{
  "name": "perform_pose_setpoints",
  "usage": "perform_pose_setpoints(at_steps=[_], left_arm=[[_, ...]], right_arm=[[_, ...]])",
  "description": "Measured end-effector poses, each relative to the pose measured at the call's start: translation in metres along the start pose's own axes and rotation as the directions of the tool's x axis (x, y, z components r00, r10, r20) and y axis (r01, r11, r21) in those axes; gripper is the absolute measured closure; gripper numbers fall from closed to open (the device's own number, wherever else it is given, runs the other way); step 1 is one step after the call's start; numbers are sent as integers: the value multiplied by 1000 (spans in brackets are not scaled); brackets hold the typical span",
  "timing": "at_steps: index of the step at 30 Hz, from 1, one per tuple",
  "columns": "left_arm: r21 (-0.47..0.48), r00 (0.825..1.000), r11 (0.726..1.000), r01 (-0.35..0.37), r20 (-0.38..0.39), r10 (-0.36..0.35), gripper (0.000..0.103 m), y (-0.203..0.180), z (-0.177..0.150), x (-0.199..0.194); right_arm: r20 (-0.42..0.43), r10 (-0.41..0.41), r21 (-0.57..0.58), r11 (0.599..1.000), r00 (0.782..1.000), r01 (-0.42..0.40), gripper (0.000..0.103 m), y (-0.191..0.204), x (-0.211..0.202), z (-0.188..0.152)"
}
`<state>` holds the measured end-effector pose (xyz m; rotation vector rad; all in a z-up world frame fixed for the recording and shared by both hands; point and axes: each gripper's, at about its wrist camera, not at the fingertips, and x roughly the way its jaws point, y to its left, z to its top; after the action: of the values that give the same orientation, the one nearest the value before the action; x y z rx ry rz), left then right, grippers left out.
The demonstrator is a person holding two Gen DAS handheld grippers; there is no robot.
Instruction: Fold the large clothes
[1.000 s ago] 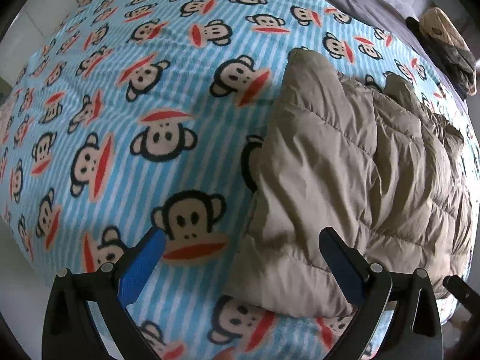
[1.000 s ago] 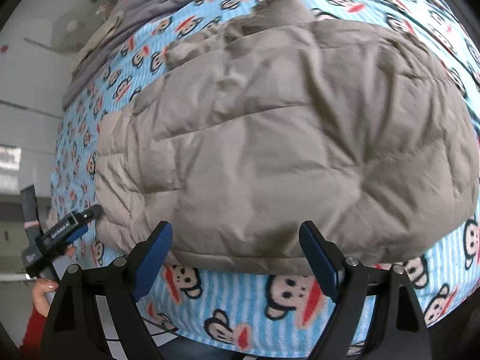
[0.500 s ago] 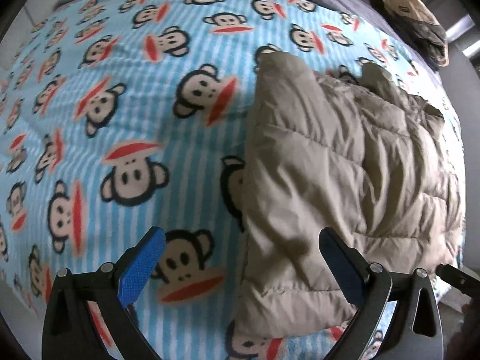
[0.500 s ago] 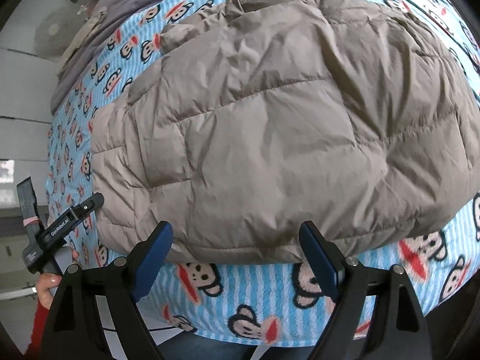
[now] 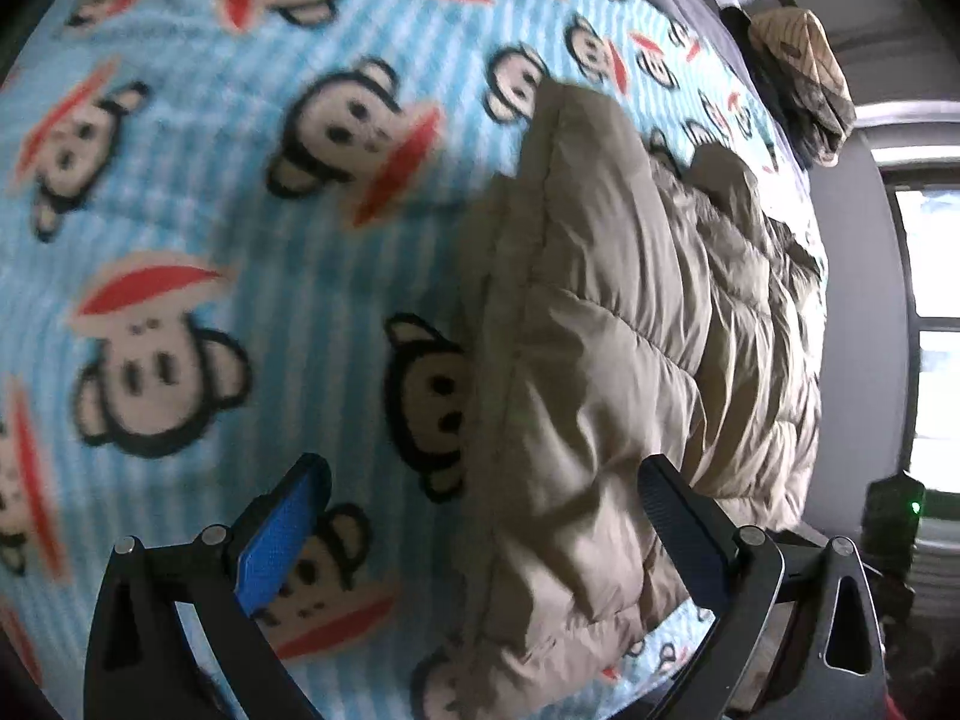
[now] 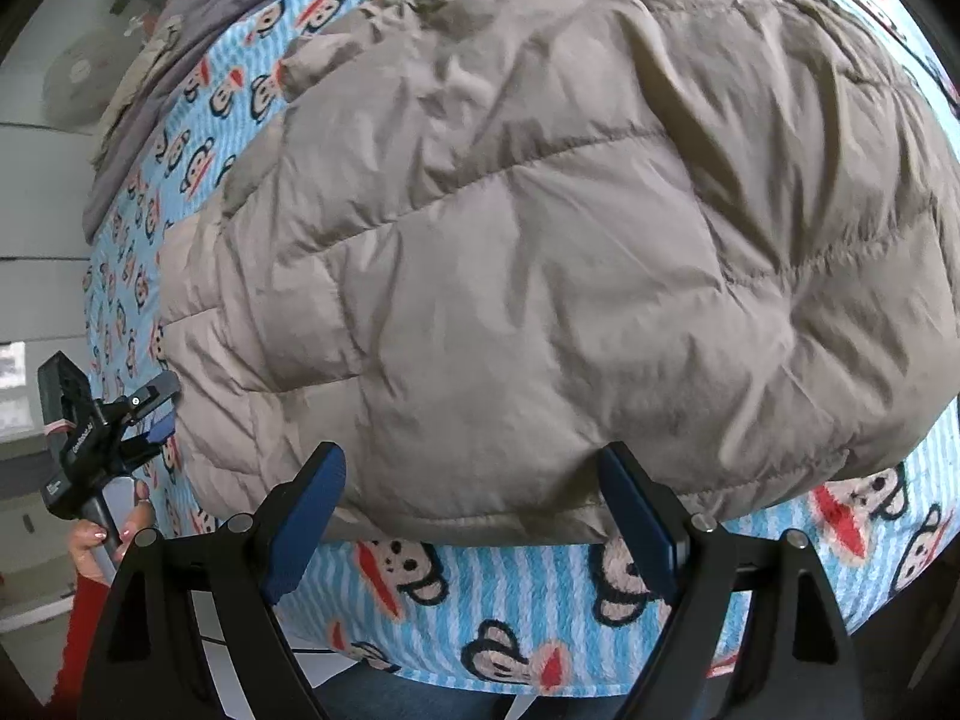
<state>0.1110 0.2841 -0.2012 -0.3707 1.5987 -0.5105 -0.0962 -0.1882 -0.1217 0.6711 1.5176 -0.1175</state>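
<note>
A: Left wrist view first. The left claw (image 5: pixel 480 546) stands wide open with nothing in it, just above the near corner of the puffy beige jacket (image 5: pixel 630 324), which lies in a long bundle on the monkey-print blanket (image 5: pixel 240 228) covering the bed.

B: The risk there?

A: The picture is blurred, so I judge the aim is unsettled. If the claw closes now it could pinch blanket along with the jacket's edge, and lifting would drag the bedding.

B: And the right wrist view?

A: The right claw (image 6: pixel 474 516) is also spread wide and empty, its blue fingers (image 6: pixel 306 516) straddling the jacket's near hem (image 6: pixel 480 522). The left claw shows at the far left beside the jacket's side.

B: What could fail?

A: The padding is thick and slippery-looking. A shallow bite on the hem may slide off, or catch only the top layer, so the fold opens up unevenly.
</note>
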Motion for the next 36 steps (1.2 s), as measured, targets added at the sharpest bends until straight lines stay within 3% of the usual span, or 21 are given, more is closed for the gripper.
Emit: perform_pose_setpoints(at_steps=[6, 11, 19, 21, 22, 23, 26, 29, 32, 33, 34, 36], left_arm=[[164, 997, 986, -39, -64, 50, 1, -27, 6, 28], [167, 992, 984, 64, -121, -44, 1, -38, 23, 53], [258, 980, 963, 74, -196, -23, 2, -60, 33, 87], [263, 979, 958, 111, -196, -59, 30, -65, 32, 85], [252, 972, 954, 162, -210, -109, 55, -68, 31, 82], [232, 963, 951, 206, -219, -155, 69, -70, 30, 79], [272, 969, 939, 208, -190, -160, 78, -85, 24, 66], [281, 965, 929, 243, -167, -202, 80, -98, 18, 47], [276, 958, 920, 277, -152, -243, 80, -113, 11, 30], [277, 957, 919, 282, -147, -249, 80, -120, 9, 24], [280, 957, 917, 284, -144, -252, 80, -125, 7, 21], [293, 957, 912, 286, -138, -256, 80, -144, 2, 12]], right_arm=[[7, -6, -1, 1000, 1000, 6, 15, 2, 0, 5], [7, -14, 5, 1000, 1000, 14, 15, 2, 2, 7], [-7, -26, -1, 1000, 1000, 26, 15, 3, 8, 10], [-7, -23, 3, 1000, 1000, 23, 15, 3, 9, 9], [-8, -21, 4, 1000, 1000, 21, 15, 3, 9, 9], [-7, -19, 4, 1000, 1000, 19, 15, 3, 9, 9], [-6, -13, 4, 1000, 1000, 13, 15, 3, 7, 9], [14, -4, 7, 1000, 1000, 4, 15, 0, -2, 11], [100, -11, -1, 1000, 995, 12, 15, -3, -18, 16], [146, -8, -9, 1000, 989, 9, 23, -4, -24, 20], [168, 0, -17, 1000, 986, 3, 59, -4, -25, 23], [190, 9, -34, 999, 982, -3, 92, -4, -22, 36]])
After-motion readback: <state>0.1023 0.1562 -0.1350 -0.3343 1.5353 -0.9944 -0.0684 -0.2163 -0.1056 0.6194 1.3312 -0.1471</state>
